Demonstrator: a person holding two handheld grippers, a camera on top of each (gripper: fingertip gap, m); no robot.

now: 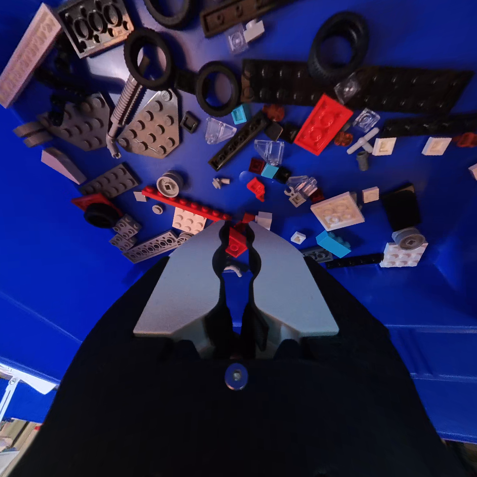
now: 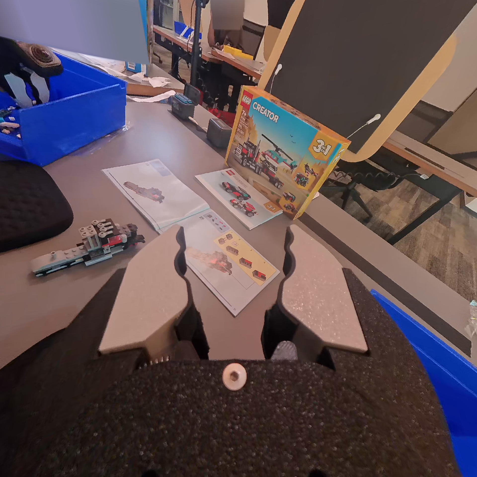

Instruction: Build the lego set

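Note:
In the left wrist view my left gripper (image 1: 236, 232) is inside a blue bin (image 1: 77, 296) of loose Lego pieces, its jaws shut on a small red plate (image 1: 235, 244) held just above the bin floor. Around it lie a long red plate (image 1: 185, 204), a red brick (image 1: 322, 124), black tyres (image 1: 218, 89) and grey wedge plates (image 1: 152, 126). In the right wrist view my right gripper (image 2: 233, 241) is open and empty above an open instruction booklet (image 2: 232, 263). The part-built grey, black and red model (image 2: 87, 247) lies on the table to its left.
The blue bin (image 2: 72, 118) stands at the far left with the other gripper (image 2: 25, 67) in it. The Lego box (image 2: 284, 154) stands behind a second booklet (image 2: 237, 198). A dark cushion (image 2: 28, 204) is at left, a blue edge (image 2: 426, 361) at right, the table edge (image 2: 361, 260) beyond. The red brick (image 1: 322, 124) is about 7 centimeters from my left fingertips.

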